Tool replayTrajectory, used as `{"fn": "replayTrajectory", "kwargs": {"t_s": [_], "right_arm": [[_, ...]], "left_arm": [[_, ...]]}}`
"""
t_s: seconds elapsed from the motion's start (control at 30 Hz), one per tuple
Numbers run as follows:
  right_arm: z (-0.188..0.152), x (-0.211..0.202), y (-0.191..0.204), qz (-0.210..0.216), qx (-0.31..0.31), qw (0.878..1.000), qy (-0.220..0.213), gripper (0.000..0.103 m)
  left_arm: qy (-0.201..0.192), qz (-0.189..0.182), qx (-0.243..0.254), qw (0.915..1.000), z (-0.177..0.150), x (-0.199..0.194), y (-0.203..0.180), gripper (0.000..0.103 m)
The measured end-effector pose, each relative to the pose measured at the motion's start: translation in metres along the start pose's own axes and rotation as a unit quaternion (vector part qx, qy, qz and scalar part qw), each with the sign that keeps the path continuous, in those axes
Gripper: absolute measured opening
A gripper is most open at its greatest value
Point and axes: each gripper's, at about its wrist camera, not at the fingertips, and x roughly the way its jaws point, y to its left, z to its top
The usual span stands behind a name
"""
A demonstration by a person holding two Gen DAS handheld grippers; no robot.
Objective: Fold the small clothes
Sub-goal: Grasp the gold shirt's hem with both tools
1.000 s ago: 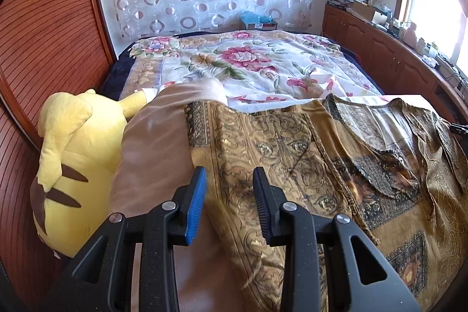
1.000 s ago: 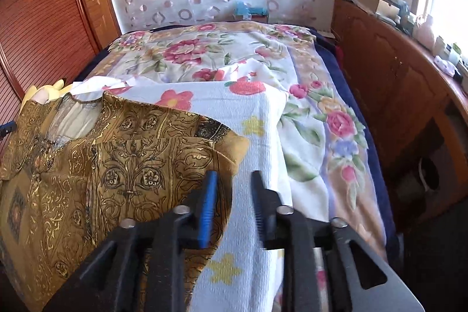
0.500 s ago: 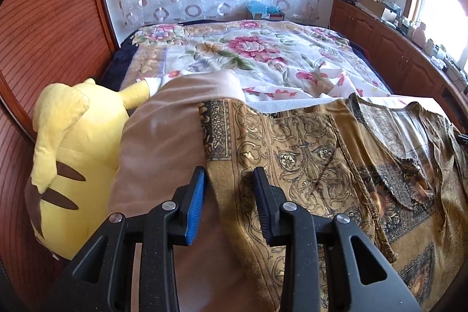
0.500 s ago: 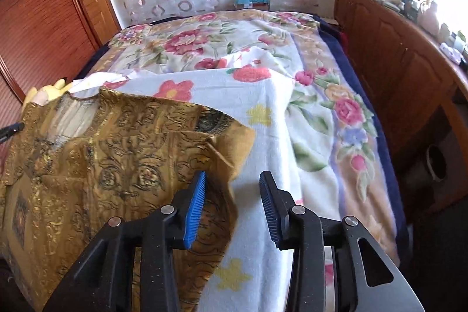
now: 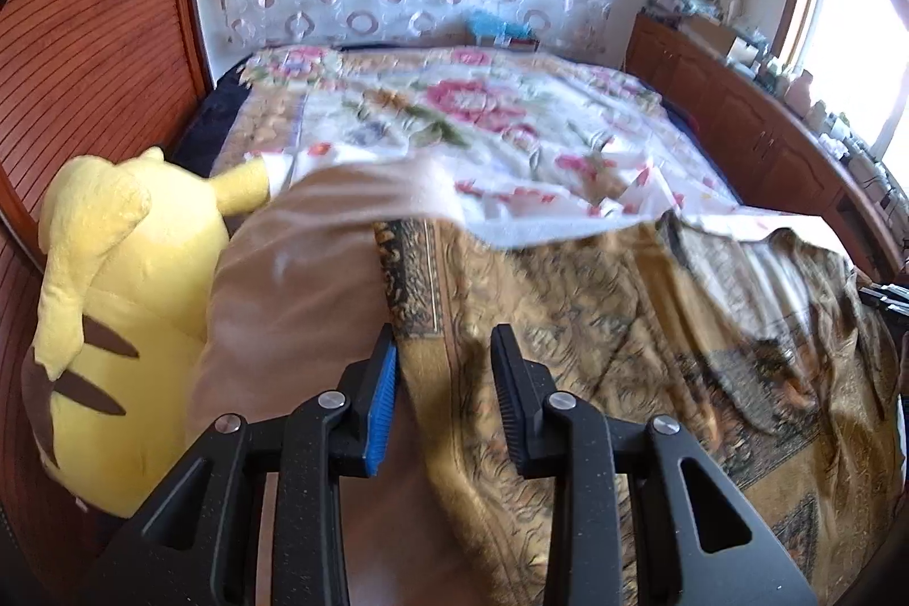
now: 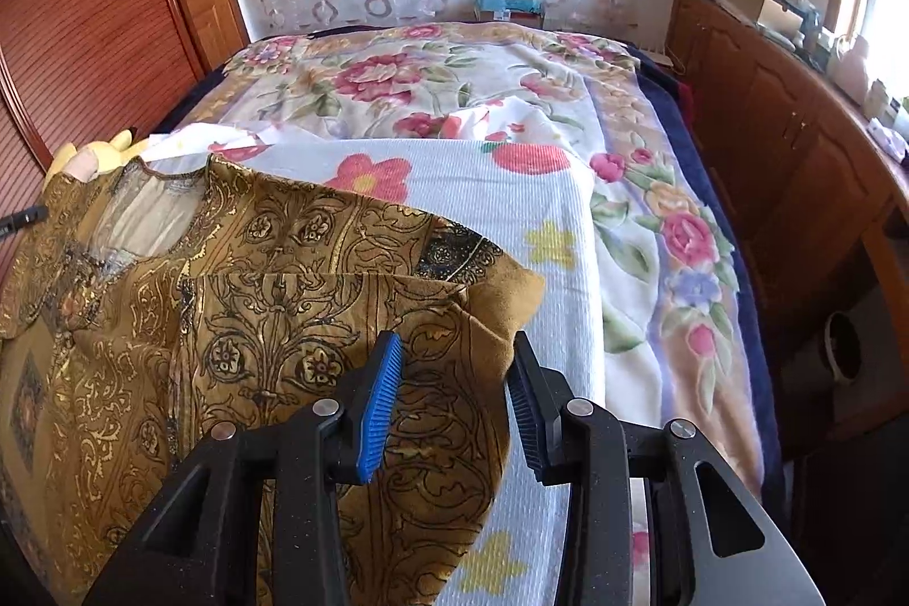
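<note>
A golden-brown patterned top (image 5: 596, 322) lies spread on the bed, neckline (image 6: 147, 214) toward the far side. My left gripper (image 5: 446, 339) hangs over the top's left edge, where it meets a tan cloth. Its jaws are closing with that edge between them, and the pads stand apart from the fabric. My right gripper (image 6: 454, 345) sits over the top's right sleeve (image 6: 454, 299). Its jaws are closing too, with the sleeve's folded corner lying in the gap and not pinched.
A yellow plush toy (image 5: 113, 276) sits left of the tan cloth (image 5: 295, 276). Under the top lies a white flowered towel (image 6: 483, 220) on a floral bedspread (image 5: 483, 112). Wooden cabinets (image 6: 795, 163) line the right side and a wooden wall (image 5: 102, 38) the left.
The left gripper has crept along the top's left edge, and its view is now blurred. The right jaws widened, and the sleeve corner now fills the gap between them.
</note>
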Motion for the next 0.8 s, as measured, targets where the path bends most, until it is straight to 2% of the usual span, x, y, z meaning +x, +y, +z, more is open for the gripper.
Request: {"fn": "replayTrajectory", "kwargs": {"t_s": [0.03, 0.07, 0.1, 0.13, 0.3, 0.47, 0.63, 0.8], "right_arm": [[0.001, 0.000, 0.001, -0.001, -0.004, 1.000, 0.000, 0.024], [0.001, 0.000, 0.002, -0.004, -0.009, 1.000, 0.000, 0.020], [0.001, -0.001, 0.003, -0.008, -0.013, 1.000, -0.002, 0.010], [0.002, -0.002, 0.004, -0.007, -0.015, 1.000, -0.004, 0.006], [-0.001, -0.022, 0.012, -0.001, -0.024, 0.999, -0.038, 0.004], [-0.011, -0.057, 0.022, 0.010, -0.029, 0.996, -0.080, 0.003], [-0.031, -0.099, 0.037, 0.026, -0.044, 0.992, -0.115, 0.003], [-0.068, -0.142, 0.051, 0.036, -0.055, 0.988, -0.143, 0.003]], "left_arm": [[-0.007, -0.008, 0.002, 0.9999, 0.001, -0.003, -0.002, 0.010], [-0.012, -0.012, 0.005, 0.9998, 0.003, -0.006, -0.004, 0.007], [-0.018, -0.014, 0.013, 0.9997, 0.003, -0.009, -0.008, 0.005], [-0.020, -0.015, 0.022, 0.9995, 0.003, -0.011, -0.012, 0.004], [-0.043, -0.007, 0.061, 0.9971, 0.003, -0.032, -0.033, 0.003], [-0.086, -0.029, 0.068, 0.9935, -0.002, -0.076, -0.046, 0.003], [-0.113, -0.051, 0.069, 0.9898, -0.025, -0.117, -0.059, 0.003], [-0.131, -0.068, 0.070, 0.9866, -0.059, -0.150, -0.065, 0.003]]}}
